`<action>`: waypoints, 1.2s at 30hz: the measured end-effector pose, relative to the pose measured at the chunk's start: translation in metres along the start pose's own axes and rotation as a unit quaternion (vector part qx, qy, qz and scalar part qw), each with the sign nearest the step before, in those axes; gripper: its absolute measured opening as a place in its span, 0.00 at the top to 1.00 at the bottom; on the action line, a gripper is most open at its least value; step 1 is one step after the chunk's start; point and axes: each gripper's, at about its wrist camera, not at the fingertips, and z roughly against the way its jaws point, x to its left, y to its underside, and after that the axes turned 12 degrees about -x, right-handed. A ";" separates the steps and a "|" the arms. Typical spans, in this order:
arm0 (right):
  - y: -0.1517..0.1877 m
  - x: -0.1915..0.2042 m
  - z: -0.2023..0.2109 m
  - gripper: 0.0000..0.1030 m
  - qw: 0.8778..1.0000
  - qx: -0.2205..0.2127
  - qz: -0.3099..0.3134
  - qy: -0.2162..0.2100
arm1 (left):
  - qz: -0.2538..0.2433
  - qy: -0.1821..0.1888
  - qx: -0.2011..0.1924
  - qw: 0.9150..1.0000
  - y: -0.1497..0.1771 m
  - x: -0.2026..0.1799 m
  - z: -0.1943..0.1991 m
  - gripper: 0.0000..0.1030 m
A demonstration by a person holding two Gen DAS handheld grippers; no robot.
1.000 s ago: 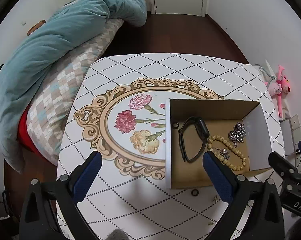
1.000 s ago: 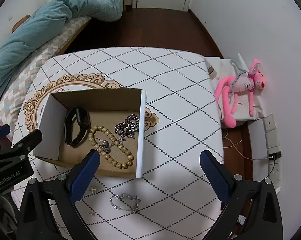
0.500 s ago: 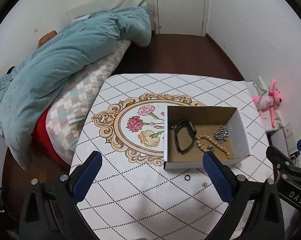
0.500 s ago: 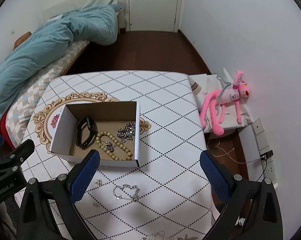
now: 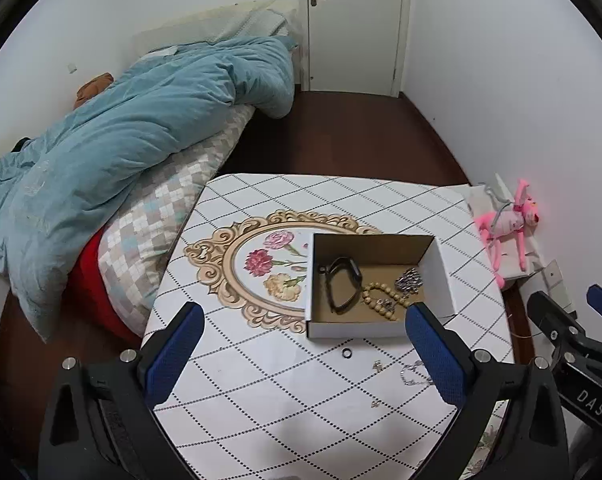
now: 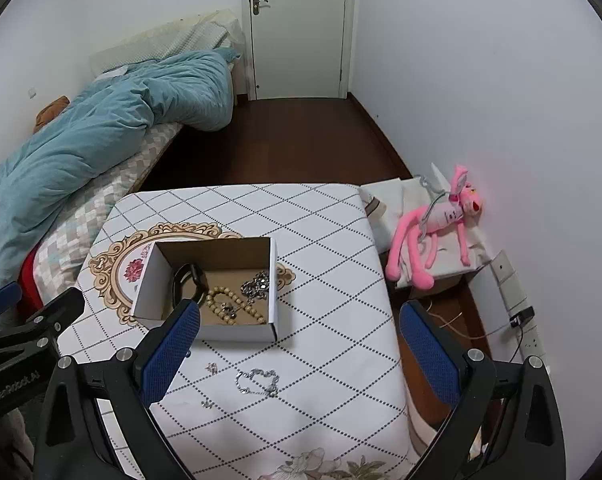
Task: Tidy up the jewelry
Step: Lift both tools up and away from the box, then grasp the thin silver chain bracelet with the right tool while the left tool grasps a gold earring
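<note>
Both fingers of the left gripper (image 5: 303, 354) stand wide apart and hold nothing; its blue pads (image 5: 174, 350) hang above the near part of the table (image 5: 285, 412). On the right gripper (image 6: 299, 356) the fingers are also spread wide with nothing between them, the left pad (image 6: 169, 354) over the near left corner of the box and the right pad (image 6: 429, 352) past the table's right edge.

On the table, covered with a white cloth with a diamond pattern and a flower medallion (image 5: 269, 272), sits an open cardboard box (image 6: 237, 330). Inside the box lie a black wristband (image 5: 341, 284) at the left, a string of beige beads (image 5: 381, 298) in the middle with a small silver piece on it, and a silver chain cluster (image 5: 409, 280) at the far right.

Outside the box, on the cloth near its front wall, lie a small dark ring (image 5: 345, 353), a tiny silver earring (image 6: 212, 367), a silver chain bracelet (image 6: 258, 381) and one more tiny silver piece (image 6: 207, 403) nearer to the camera. None of these touch the box.

To the left of the table is a bed with a blue duvet (image 5: 121, 140). To the right, against the wall, a pink plush toy (image 6: 437, 220) lies on white fabric.
</note>
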 end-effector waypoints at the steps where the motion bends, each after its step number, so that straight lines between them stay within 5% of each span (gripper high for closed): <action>1: 0.002 0.000 -0.002 0.02 1.000 0.005 -0.003 0.000 | -0.005 -0.005 0.001 1.000 0.002 -0.001 -0.002 0.00; 11: 0.072 -0.007 -0.078 0.03 0.992 0.125 -0.031 -0.008 | -0.029 -0.030 0.085 0.995 0.064 0.006 -0.062 0.00; 15: 0.105 -0.011 -0.110 0.15 0.983 0.172 -0.061 -0.029 | -0.031 -0.034 0.129 0.991 0.096 0.008 -0.084 0.00; 21: 0.134 0.005 -0.139 0.39 0.980 0.189 -0.043 -0.039 | -0.032 -0.039 0.163 0.985 0.126 0.009 -0.102 0.01; 27: 0.143 0.027 -0.141 0.43 0.987 0.161 0.019 -0.022 | -0.026 -0.020 0.173 0.984 0.136 0.005 -0.106 0.01; 31: 0.144 0.022 -0.137 0.94 0.988 0.150 0.016 -0.017 | -0.033 0.006 0.167 0.985 0.140 -0.007 -0.099 0.01; 36: 0.142 0.005 -0.132 0.98 0.985 0.168 -0.005 -0.033 | -0.043 0.036 0.163 0.985 0.138 -0.030 -0.093 0.05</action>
